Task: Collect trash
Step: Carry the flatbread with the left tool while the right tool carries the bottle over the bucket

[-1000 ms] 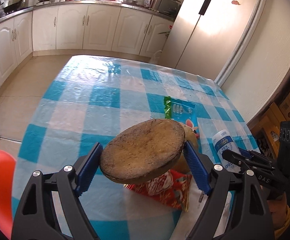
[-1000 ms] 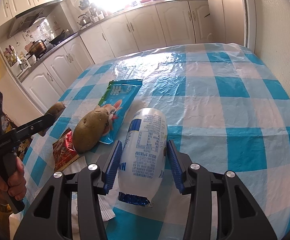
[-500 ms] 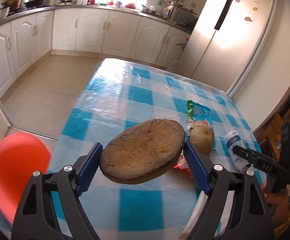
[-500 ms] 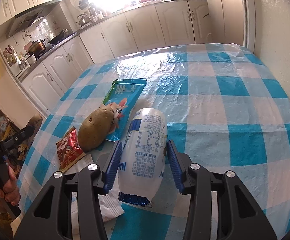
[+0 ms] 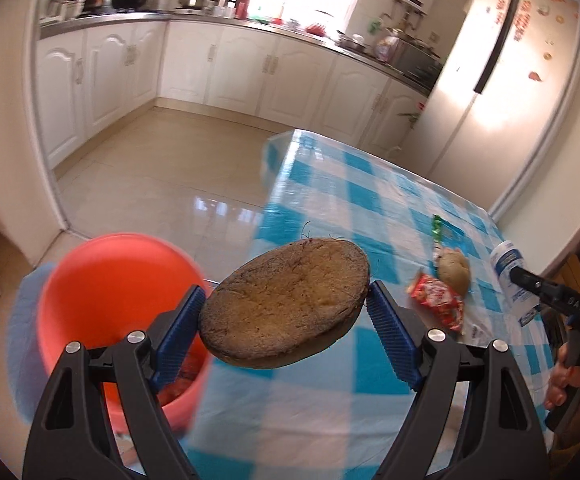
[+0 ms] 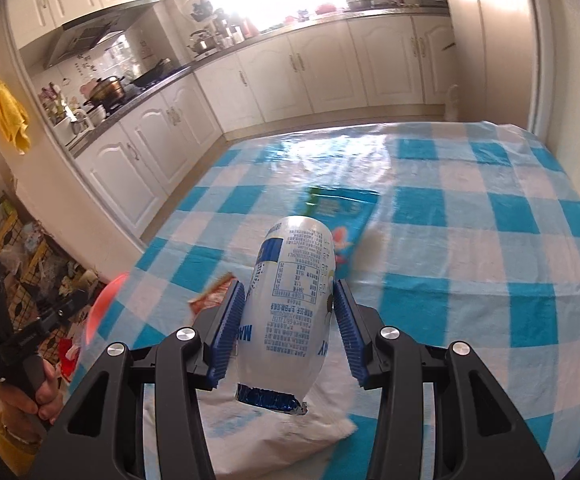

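My left gripper (image 5: 284, 320) is shut on a flat, round brown coconut-shell piece (image 5: 286, 302), held in the air at the table's left edge. Just left of it and below stands an orange bucket (image 5: 102, 280), which shows as an orange blur (image 6: 104, 304) in the right wrist view. My right gripper (image 6: 288, 318) is shut on a white and blue cylindrical snack pack (image 6: 290, 296), lifted off the checked tablecloth (image 6: 470, 220); the pack (image 5: 510, 268) and the right gripper's side show in the left wrist view. On the table lie a potato (image 5: 454, 270), a red wrapper (image 5: 436, 300) and a blue-green snack bag (image 6: 340, 210).
A white plastic bag (image 6: 274, 432) lies under the right gripper on the table's near edge. Kitchen cabinets (image 5: 250, 68) line the far walls, a fridge (image 5: 502, 72) stands at the right, and shiny floor tiles (image 5: 162, 172) lie left of the table. Clutter (image 6: 42, 264) sits on the floor.
My left gripper has swung left with the shell piece, from over the table to its edge beside the orange bucket. The right gripper has risen with the pack, and the table items look farther off.
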Demonstrator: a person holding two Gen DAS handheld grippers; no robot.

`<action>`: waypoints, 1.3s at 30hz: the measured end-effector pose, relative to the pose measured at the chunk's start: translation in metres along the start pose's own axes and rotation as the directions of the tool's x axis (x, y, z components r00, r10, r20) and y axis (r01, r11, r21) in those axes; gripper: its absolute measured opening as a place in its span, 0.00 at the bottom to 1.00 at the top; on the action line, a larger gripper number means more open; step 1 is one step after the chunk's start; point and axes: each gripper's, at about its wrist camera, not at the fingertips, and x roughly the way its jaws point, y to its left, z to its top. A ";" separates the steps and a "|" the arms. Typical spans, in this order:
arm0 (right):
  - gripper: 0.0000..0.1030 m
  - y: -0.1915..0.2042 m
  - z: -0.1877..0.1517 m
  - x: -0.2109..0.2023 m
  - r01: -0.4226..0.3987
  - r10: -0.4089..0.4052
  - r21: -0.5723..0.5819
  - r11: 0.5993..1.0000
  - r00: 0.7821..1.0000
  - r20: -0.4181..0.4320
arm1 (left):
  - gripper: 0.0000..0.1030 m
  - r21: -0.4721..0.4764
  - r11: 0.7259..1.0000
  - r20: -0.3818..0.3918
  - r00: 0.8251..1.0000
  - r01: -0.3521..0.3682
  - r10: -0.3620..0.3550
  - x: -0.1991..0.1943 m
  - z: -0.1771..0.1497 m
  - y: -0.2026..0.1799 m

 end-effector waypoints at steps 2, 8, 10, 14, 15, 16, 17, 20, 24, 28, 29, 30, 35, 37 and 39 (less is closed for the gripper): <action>0.46 0.017 0.004 0.002 -0.026 0.026 -0.021 0.999 1.000 -0.007 | 0.80 -0.021 0.999 0.010 1.000 -0.028 0.028 -0.008 -0.002 0.014; 0.46 0.071 0.013 0.019 -0.136 0.132 -0.067 0.988 0.990 -0.056 | 0.80 -0.092 0.986 0.038 0.989 -0.141 0.145 -0.031 -0.006 0.063; 0.46 0.092 0.014 0.026 -0.184 0.178 -0.080 0.980 0.981 -0.081 | 0.80 -0.120 0.978 0.040 0.983 -0.173 0.179 -0.037 -0.007 0.079; 0.46 0.142 0.014 0.046 -0.274 0.255 -0.124 0.954 0.955 -0.152 | 0.80 -0.170 0.962 0.047 0.973 -0.214 0.225 -0.045 -0.010 0.106; 0.46 0.152 0.013 0.051 -0.287 0.265 -0.135 0.948 0.950 -0.164 | 0.80 -0.177 0.959 0.045 0.972 -0.220 0.232 -0.046 -0.011 0.111; 0.46 0.169 0.011 0.058 -0.308 0.278 -0.156 0.938 0.942 -0.187 | 0.80 -0.187 0.956 0.043 0.970 -0.228 0.240 -0.047 -0.012 0.117; 0.46 0.182 0.010 0.065 -0.323 0.287 -0.171 0.931 0.936 -0.206 | 0.80 -0.191 0.952 0.041 0.967 -0.238 0.250 -0.047 -0.013 0.122; 0.46 0.215 0.005 0.083 -0.358 0.303 -0.203 0.911 0.918 -0.257 | 0.80 -0.198 0.950 0.030 0.967 -0.243 0.254 -0.043 -0.016 0.129; 0.46 0.246 -0.004 0.108 -0.389 0.312 -0.214 0.896 0.895 -0.319 | 0.80 -0.176 0.949 0.013 0.964 -0.260 0.267 -0.030 -0.018 0.131; 0.46 0.272 -0.014 0.135 -0.386 0.283 -0.243 0.890 0.885 -0.368 | 0.80 -0.177 0.952 -0.013 0.968 -0.248 0.250 -0.015 -0.022 0.135; 0.46 0.276 -0.017 0.140 -0.384 0.276 -0.246 0.890 0.883 -0.379 | 0.80 -0.172 0.953 -0.019 0.968 -0.251 0.252 -0.012 -0.022 0.135; 0.46 0.280 -0.020 0.146 -0.379 0.265 -0.253 0.890 0.883 -0.388 | 0.80 -0.168 0.953 -0.030 0.967 -0.253 0.251 -0.006 -0.023 0.136; 0.47 0.293 -0.030 0.162 -0.356 0.227 -0.284 0.890 0.887 -0.403 | 0.80 -0.168 0.955 -0.066 0.970 -0.244 0.236 0.010 -0.027 0.140; 0.47 0.297 -0.033 0.166 -0.350 0.217 -0.288 0.891 0.887 -0.407 | 0.80 -0.166 0.956 -0.080 0.969 -0.243 0.232 0.015 -0.028 0.142; 0.47 0.298 -0.034 0.169 -0.346 0.211 -0.289 0.893 0.887 -0.411 | 0.80 -0.159 0.956 -0.091 0.968 -0.246 0.233 0.020 -0.030 0.142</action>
